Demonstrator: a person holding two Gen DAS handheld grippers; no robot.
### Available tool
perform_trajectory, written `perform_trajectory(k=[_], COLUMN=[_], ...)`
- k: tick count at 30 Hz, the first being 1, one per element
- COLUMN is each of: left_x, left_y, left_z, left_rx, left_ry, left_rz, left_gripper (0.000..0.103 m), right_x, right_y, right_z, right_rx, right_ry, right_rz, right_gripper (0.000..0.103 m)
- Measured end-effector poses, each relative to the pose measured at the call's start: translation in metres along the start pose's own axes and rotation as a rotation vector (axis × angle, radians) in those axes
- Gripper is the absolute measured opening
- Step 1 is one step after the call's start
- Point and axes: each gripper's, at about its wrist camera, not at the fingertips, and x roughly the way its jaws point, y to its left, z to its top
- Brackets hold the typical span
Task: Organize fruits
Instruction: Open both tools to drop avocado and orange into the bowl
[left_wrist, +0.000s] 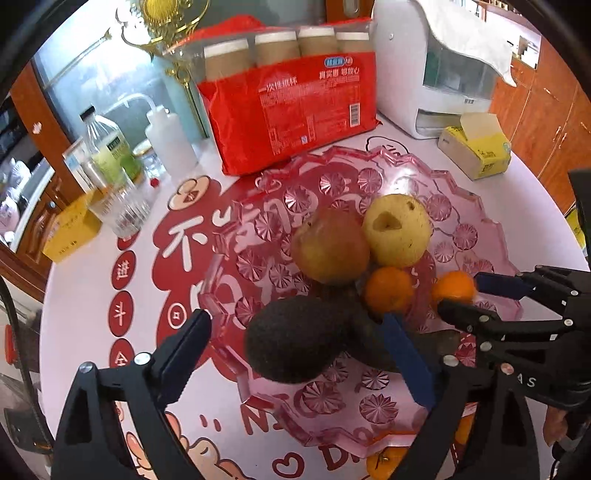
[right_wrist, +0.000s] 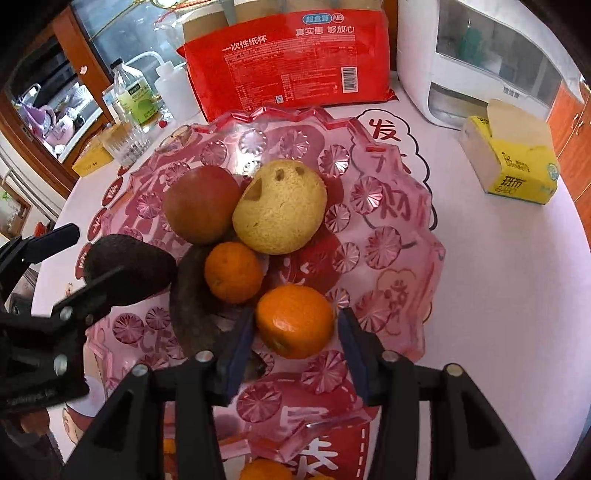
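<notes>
A pink ribbed fruit bowl (left_wrist: 476, 236) (right_wrist: 391, 206) holds a reddish apple (left_wrist: 328, 247) (right_wrist: 201, 203), a yellow pear (left_wrist: 397, 230) (right_wrist: 280, 206), a mandarin (left_wrist: 388, 290) (right_wrist: 232, 271) and a dark brown fruit (right_wrist: 188, 302). A dark avocado (left_wrist: 295, 339) (right_wrist: 125, 266) lies at the bowl's near-left rim. My left gripper (left_wrist: 295, 321) stands wide around it, pads clear of the skin. A second mandarin (right_wrist: 295, 321) (left_wrist: 452, 288) rests in the bowl between the blue pads of my right gripper (right_wrist: 295, 314), with thin gaps on both sides.
Behind the bowl stands a red pack of paper cups (left_wrist: 291, 110) (right_wrist: 291, 59). A white appliance (left_wrist: 424, 66) and a yellow tissue box (left_wrist: 476, 147) (right_wrist: 513, 162) sit at the right; bottles and a glass (left_wrist: 122, 206) at the left. More mandarins (left_wrist: 384, 461) (right_wrist: 264, 470) lie on the table.
</notes>
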Motion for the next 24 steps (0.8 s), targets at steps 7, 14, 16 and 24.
perform_trajectory(k=[7, 14, 16, 24], left_x=[-0.011, -0.043, -0.052, -0.094], left_y=[0.007, 0.019, 0.021, 0.021], left_z=[-0.006, -0.015, -0.017, -0.032], left_rx=[-0.049, -0.095, -0.103, -0.128], left_ry=[0.028, -0.002, -0.010, -0.042], left_rz=[0.002, -0.003, -0.001, -0.007], left_gripper=[0.094, 0.094, 0.094, 0.094], right_x=[-0.021, -0.047, -0.056, -0.098], right_y=[0.008, 0.011, 0.012, 0.018], right_z=[0.000, -0.008, -0.012, -0.028], right_rx=[-0.013, -0.004, -0.005, -0.018], right_ry=[-0.045, -0.086, -0.101, -0.172], right_rz=[-0.004, -0.003, -0.004, -0.020], right_gripper=[0.060, 0.060, 0.060, 0.060])
